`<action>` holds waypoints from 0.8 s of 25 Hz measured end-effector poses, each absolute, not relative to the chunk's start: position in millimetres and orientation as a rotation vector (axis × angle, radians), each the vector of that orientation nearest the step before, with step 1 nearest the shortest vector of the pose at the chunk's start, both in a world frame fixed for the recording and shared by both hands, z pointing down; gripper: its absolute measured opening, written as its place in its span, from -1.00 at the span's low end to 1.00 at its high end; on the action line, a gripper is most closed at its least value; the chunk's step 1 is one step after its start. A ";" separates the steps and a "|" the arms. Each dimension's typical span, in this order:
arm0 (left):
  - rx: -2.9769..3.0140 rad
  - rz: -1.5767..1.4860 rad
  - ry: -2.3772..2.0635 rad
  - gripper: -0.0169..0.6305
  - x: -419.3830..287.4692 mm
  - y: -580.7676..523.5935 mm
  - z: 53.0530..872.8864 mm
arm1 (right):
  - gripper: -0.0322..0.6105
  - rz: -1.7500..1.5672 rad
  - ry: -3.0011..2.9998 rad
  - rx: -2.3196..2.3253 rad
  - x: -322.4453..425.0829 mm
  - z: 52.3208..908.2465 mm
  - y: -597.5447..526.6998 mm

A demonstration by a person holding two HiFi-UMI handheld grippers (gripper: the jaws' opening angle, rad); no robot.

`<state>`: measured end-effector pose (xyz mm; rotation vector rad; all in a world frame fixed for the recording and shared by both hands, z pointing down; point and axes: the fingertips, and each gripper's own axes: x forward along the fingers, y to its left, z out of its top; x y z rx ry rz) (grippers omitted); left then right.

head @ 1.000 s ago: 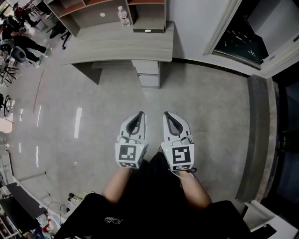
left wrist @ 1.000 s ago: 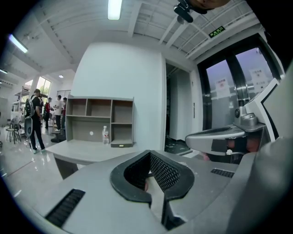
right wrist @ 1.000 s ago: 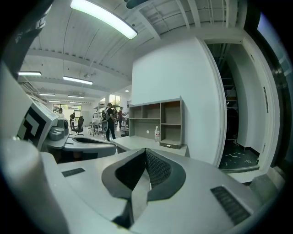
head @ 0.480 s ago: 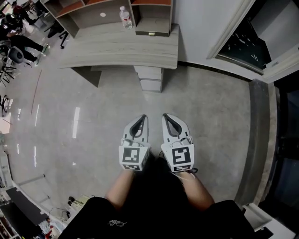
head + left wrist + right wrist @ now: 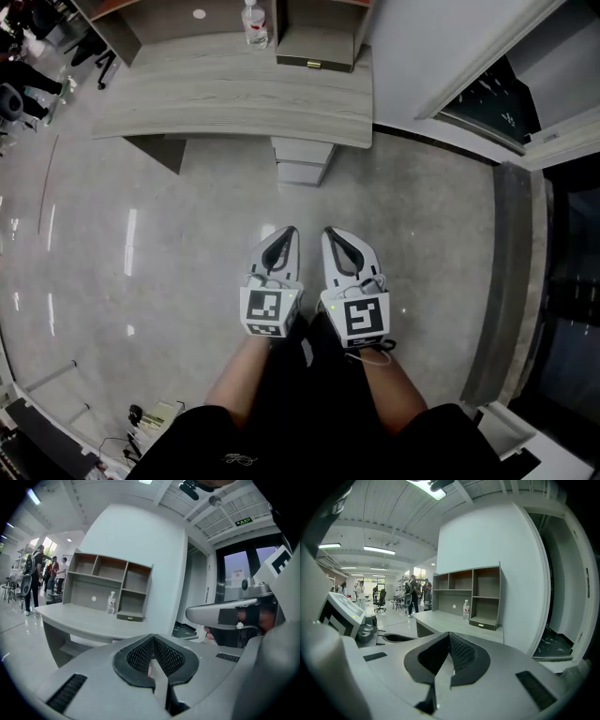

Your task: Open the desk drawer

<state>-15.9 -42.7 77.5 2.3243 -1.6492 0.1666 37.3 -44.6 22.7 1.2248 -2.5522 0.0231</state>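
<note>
A grey wooden desk (image 5: 234, 98) stands against the far wall, with a drawer unit (image 5: 302, 161) under its right end. The drawers look closed. Well short of it, over the bare floor, I hold both grippers side by side. My left gripper (image 5: 288, 232) is shut with nothing in it, and my right gripper (image 5: 328, 232) beside it is shut and empty too. In the left gripper view the desk (image 5: 84, 620) lies ahead beyond the left gripper (image 5: 152, 641). In the right gripper view the desk (image 5: 454, 625) shows above the right gripper (image 5: 447, 639).
On the desk stand a shelf hutch (image 5: 187, 14), a water bottle (image 5: 253, 23) and a small grey box (image 5: 319, 42). A dark doorway (image 5: 497, 84) is at the right. A raised kerb (image 5: 502, 281) runs along the right. People and office chairs (image 5: 23, 56) are at far left.
Both grippers have moved forward together toward the desk, which now sits larger and higher in the head view. Their jaws have stayed shut.
</note>
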 end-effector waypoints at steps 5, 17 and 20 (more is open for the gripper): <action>2.297 0.151 -1.630 -0.93 -22.0 -81.6 121.5 | -0.88 0.001 -2.523 1.206 32.5 58.7 -76.7; 2.223 0.195 -1.726 -0.93 -31.0 -171.8 254.8 | -0.88 -0.061 -2.555 1.105 15.9 182.7 -175.4; 2.261 0.194 -1.755 -0.93 -33.8 -190.7 278.1 | -0.88 -0.125 -2.564 1.099 6.8 202.8 -195.7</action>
